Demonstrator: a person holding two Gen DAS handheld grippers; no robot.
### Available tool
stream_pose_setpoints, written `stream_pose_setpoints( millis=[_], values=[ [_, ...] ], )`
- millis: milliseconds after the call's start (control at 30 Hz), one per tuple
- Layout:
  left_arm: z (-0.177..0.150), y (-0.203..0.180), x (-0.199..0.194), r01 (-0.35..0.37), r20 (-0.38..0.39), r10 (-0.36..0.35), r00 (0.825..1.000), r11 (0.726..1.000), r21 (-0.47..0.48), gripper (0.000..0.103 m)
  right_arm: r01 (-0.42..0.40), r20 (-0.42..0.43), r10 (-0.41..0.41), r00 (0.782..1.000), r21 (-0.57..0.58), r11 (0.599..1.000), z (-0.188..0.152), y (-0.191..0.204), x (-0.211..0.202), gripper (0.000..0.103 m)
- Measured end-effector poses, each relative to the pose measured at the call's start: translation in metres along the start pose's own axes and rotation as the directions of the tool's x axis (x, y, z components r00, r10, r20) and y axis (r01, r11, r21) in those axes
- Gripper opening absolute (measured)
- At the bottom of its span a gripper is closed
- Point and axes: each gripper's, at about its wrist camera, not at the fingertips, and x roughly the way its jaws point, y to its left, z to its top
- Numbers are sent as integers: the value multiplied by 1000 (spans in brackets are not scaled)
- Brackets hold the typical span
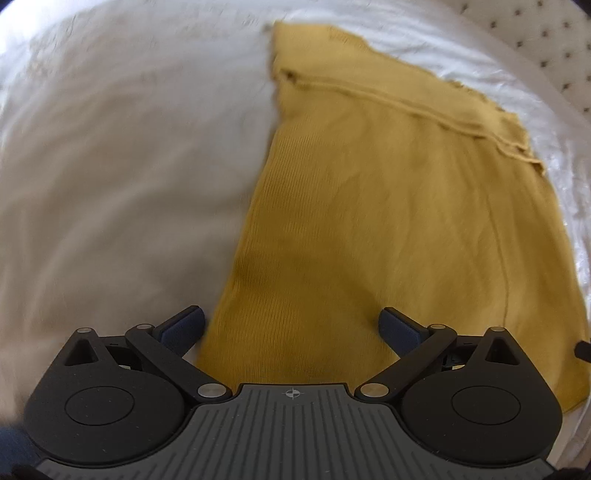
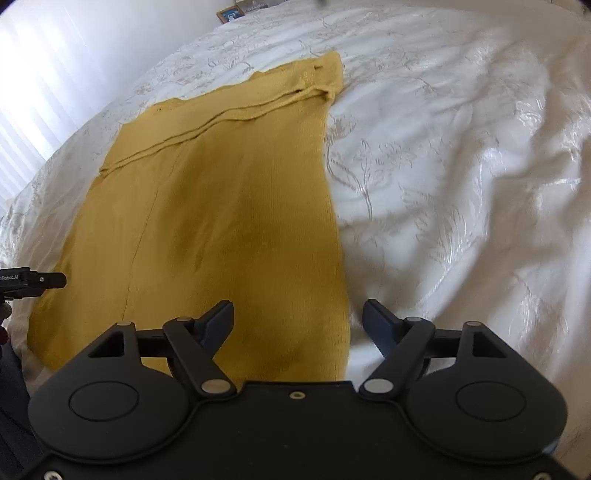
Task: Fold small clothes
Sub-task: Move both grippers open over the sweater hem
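A mustard-yellow knit garment lies flat on a white bedspread, its far part folded over along a hemmed seam. My left gripper hovers open over the garment's near left edge, nothing between its fingers. In the right wrist view the same garment stretches away from me. My right gripper stands open above the garment's near right edge, and its pads press on nothing. The left gripper's tip shows at the left border of that view, beside the garment's left side.
The white embroidered bedspread spreads wide to the right, with soft wrinkles. A padded dotted headboard sits at the far right of the left wrist view. Framed pictures stand beyond the bed. A bright curtain is at the left.
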Motion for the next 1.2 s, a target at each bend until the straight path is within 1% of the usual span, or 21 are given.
stream_pose_setpoints(
  millis=[67,133,167,267,333,500,600,700,767,800,833,933,1033,1167,1200],
  values=[
    [-5,0,2,-25,4,24,1000,1000,2,102,-3,-18,3,1000,-3,1000,-8,2,0,82],
    [-2,-2,4,-44,-4,44,999,999,14,102,-16,-32,15,999,-3,1000,-13,2,1,89],
    [0,-4,6,-53,-10,54,999,998,20,102,-19,-36,19,999,-6,1000,-15,3,1,90],
    [-1,-8,8,-73,-16,74,997,997,29,103,-14,-41,12,999,-37,999,-21,8,5,97],
    [0,-12,10,-83,-20,84,996,996,36,103,-14,-46,11,999,-62,998,-23,12,8,103],
    [-1,-16,13,-102,-19,103,995,994,37,103,10,-49,-15,999,-102,995,-25,17,12,103],
    [-2,-16,13,-104,-18,104,994,994,33,103,-3,-42,-1,999,-85,996,-24,13,12,103],
    [-1,-16,12,-97,-35,98,995,994,41,103,-26,-29,24,999,-56,998,-26,9,10,103],
    [2,-14,7,-80,-50,82,995,996,41,99,-37,-27,36,999,-49,998,-26,6,10,103],
    [2,-12,4,-72,-55,74,996,996,43,90,-40,-33,38,999,-52,998,-26,6,10,103],
    [2,-11,0,-66,-61,69,996,997,48,83,-42,-44,40,998,-57,997,-25,6,9,103],
    [0,-3,-12,-31,-99,37,994,998,63,73,-56,-73,52,996,-50,997,-21,4,10,103],
    [-2,10,-22,-11,-137,19,990,998,62,72,-79,-89,76,993,-31,996,-17,-1,10,103],
    [-5,25,-31,-20,-160,30,987,998,60,70,-109,-101,108,989,-5,994,-16,-6,8,103],
    [-6,28,-30,-19,-169,27,985,998,51,68,-115,-104,114,988,0,993,-16,-8,7,103]
  ],
)
